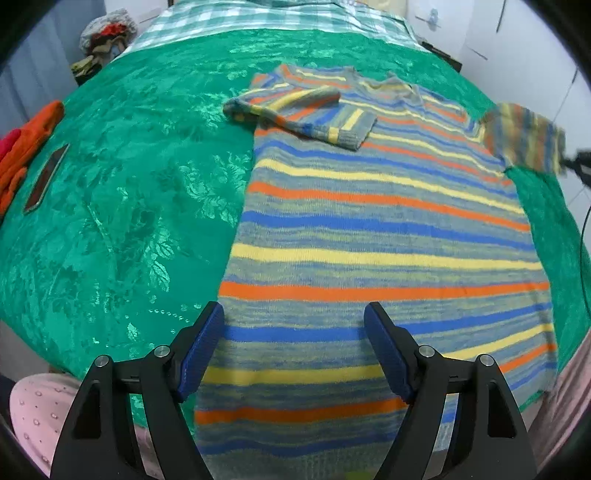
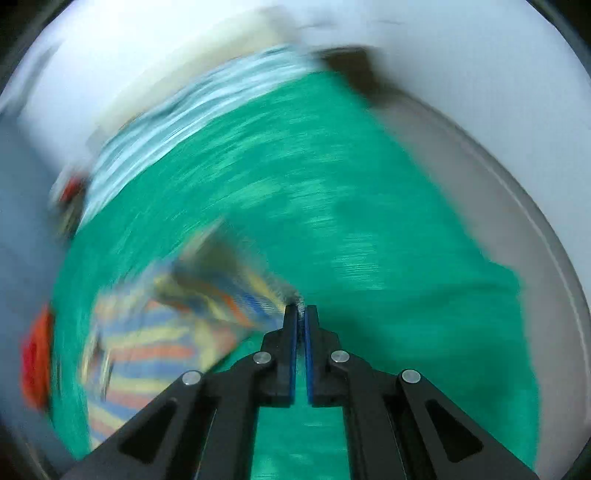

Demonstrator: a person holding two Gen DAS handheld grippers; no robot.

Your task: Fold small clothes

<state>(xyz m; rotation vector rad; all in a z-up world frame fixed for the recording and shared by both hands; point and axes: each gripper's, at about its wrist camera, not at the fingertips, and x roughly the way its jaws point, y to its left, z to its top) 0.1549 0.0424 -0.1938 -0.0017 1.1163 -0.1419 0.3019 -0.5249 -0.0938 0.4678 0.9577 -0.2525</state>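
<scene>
A striped knit sweater [image 1: 384, 236] in grey, blue, yellow and orange lies flat on the green bedspread [image 1: 122, 206]. Its left sleeve [image 1: 303, 110] is folded across the chest. My left gripper [image 1: 293, 317] is open and empty above the sweater's lower hem. The right sleeve [image 1: 524, 138] is lifted and blurred at the right edge, held by my right gripper [image 1: 576, 162]. In the right wrist view my right gripper [image 2: 301, 308] is shut on the edge of that sleeve [image 2: 221, 291]; the view is motion blurred.
Orange and red clothes [image 1: 26, 147] and a dark flat object [image 1: 46, 179] lie at the bedspread's left edge. A checked sheet [image 1: 258, 16] covers the far end. A pile of clothes [image 1: 107, 33] sits at the far left. White walls surround the bed.
</scene>
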